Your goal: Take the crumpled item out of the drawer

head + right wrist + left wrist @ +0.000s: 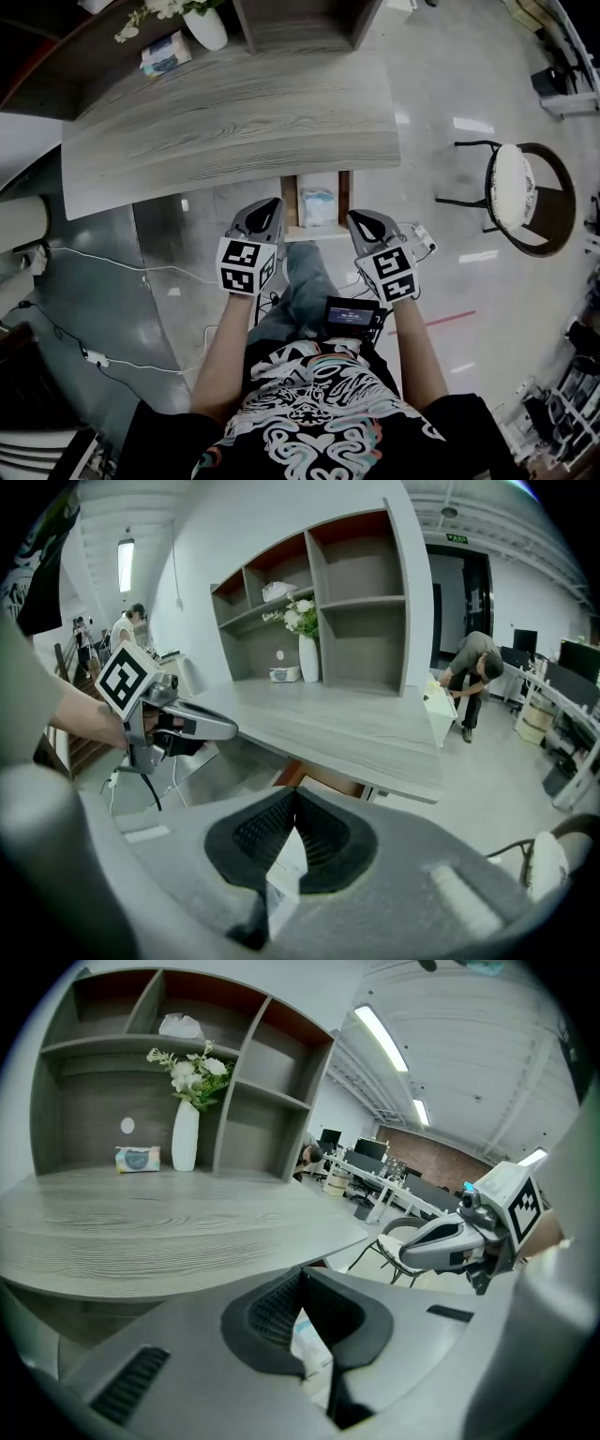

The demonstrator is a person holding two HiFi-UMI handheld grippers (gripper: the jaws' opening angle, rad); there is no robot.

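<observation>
Both forearms reach forward, left tool (269,207) and right tool (357,219) clenched empty, flanking the drawer (344,192)

Matt grey wood grain above a glossy floor

The tabletop (234,112) is grey wood-grain board, matt and streaked; the floor (450,169) is smooth and shiny, throwing back the ceiling lights. Under the near edge, the drawer (291,202) has bare brown wooden side walls, and the crumpled item (317,206) in it is pale, wrinkled paper or thin plastic; which one cannot be told. The left gripper (270,204) and right gripper (356,219) have matt grey plastic shells, their jaws lined with black ribbed material. At the far left stands a smooth glossy white vase (208,28). At the right, the chair (514,186) has a thin black metal frame and a pale padded seat. The shirt (309,412) is printed cloth.
</observation>
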